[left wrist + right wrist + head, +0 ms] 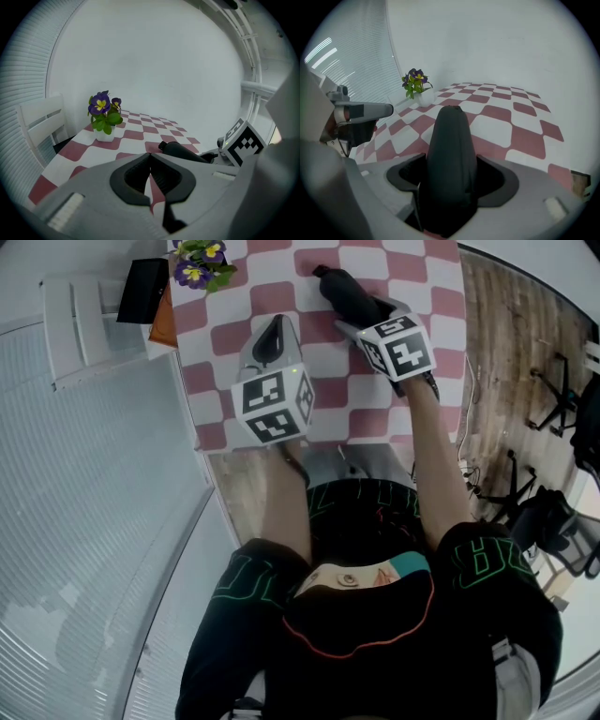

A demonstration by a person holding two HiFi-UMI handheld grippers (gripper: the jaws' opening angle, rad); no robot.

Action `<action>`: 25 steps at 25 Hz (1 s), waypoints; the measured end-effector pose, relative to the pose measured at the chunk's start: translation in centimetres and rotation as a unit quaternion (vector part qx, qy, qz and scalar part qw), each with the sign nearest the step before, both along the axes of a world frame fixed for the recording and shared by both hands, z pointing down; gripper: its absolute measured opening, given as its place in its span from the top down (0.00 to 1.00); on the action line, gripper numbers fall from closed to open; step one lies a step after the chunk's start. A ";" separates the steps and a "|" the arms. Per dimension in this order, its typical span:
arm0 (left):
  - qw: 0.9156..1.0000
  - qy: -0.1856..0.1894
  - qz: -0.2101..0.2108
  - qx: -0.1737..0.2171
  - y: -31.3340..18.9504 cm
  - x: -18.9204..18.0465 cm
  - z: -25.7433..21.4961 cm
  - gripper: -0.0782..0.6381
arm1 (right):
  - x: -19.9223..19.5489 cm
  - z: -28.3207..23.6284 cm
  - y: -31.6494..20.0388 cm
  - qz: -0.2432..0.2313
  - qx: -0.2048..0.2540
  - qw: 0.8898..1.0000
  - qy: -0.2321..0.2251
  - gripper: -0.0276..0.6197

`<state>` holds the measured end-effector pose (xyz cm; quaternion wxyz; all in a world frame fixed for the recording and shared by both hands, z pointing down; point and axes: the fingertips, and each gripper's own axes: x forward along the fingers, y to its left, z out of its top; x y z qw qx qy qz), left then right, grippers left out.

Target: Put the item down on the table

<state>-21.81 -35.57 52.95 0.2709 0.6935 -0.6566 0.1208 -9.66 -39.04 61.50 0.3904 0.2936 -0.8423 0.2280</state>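
Clamped in the right gripper (452,176), jaws closed against both flanks of a dark tapered item (450,145), thick end seated between them. Points straight out ahead of the jaws, long axis in line with them, narrow tip toward the top centre of the head view, above the red-and-white checked table (403,268). Looks low over the cloth from the left gripper view; cannot tell whether touching. By judgement, calls only for a short drop and a release, with open squares under and beyond the tip.

To the lower left of the item in the head view, the left gripper (275,331), jaws pressed together on nothing, farther from the item than the right and clear of its path.

Well apart at the table's upper left corner, a white pot of purple flowers (199,263); just beside it at the edge, a black object (145,292) and an orange object (164,322), neither identifiable. Nothing seen blocking the set-down.
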 end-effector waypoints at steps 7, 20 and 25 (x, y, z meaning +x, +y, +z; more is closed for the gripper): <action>1.000 -0.010 0.003 0.005 0.1 1.3 -0.6 0.88 | -0.3 -1.2 -0.2 0.007 -0.006 0.999 -0.042 0.43; 0.998 -0.017 -0.002 0.062 -0.7 4.1 -5.6 0.88 | 1.9 -8.9 -1.2 0.031 0.073 0.984 -0.159 0.44; 0.996 -0.023 0.004 0.088 -0.9 5.8 -8.0 0.88 | 3.8 -12.3 -0.9 0.044 0.109 0.975 -0.191 0.74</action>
